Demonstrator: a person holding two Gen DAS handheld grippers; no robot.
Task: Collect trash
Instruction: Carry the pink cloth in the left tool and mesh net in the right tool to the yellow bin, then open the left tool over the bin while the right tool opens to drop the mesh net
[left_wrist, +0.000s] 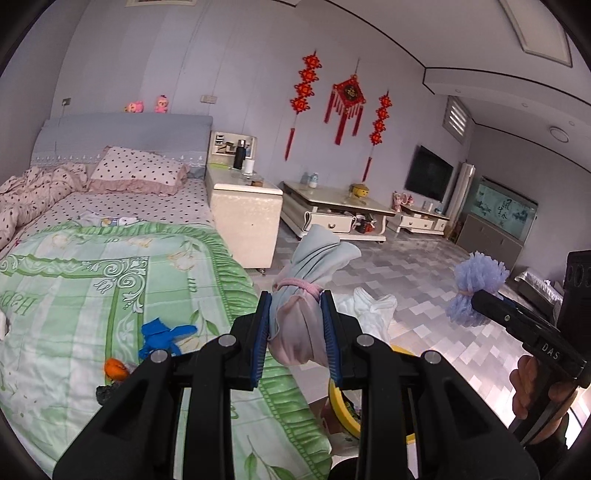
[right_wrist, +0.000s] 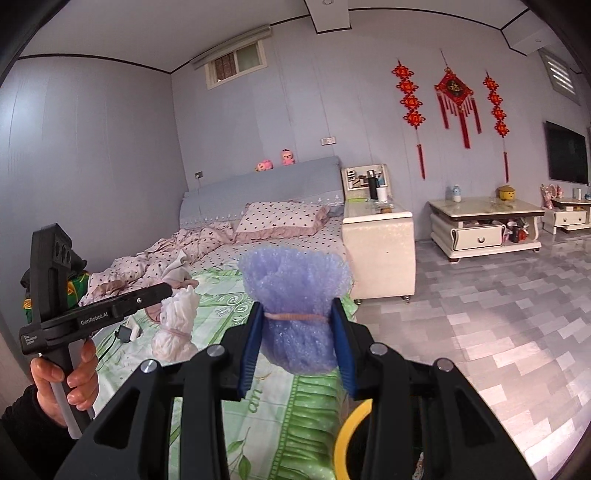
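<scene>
The left tongs (left_wrist: 295, 325) pinch a soft cloth bundle (left_wrist: 306, 295), pale blue and pinkish fabric cinched by a pink elastic band (left_wrist: 299, 285); its rounded bulb sits between the blue ribbed pads (left_wrist: 260, 343), and its long axis runs forward along the fingers, with the loose gathered end flaring out beyond the tips. The right tongs (right_wrist: 297, 332) pinch a lavender foam-net bundle (right_wrist: 295, 295), bubbly and translucent, tied at the waist with a thin pink band (right_wrist: 295, 317) that lies level with the fingertips; its frilled top fans upward past them and its rounded base hangs between the pads. Below and just right of the left tongs is the curved yellow rim of a container (left_wrist: 341, 410); something dark lies inside, too hidden to name. Left of the left tongs, on the quilted green bedspread (left_wrist: 92, 295), lie a crumpled blue glove (left_wrist: 162, 338) and a small orange scrap (left_wrist: 115, 369). Each tool is gripped by a hand (right_wrist: 62, 384).
</scene>
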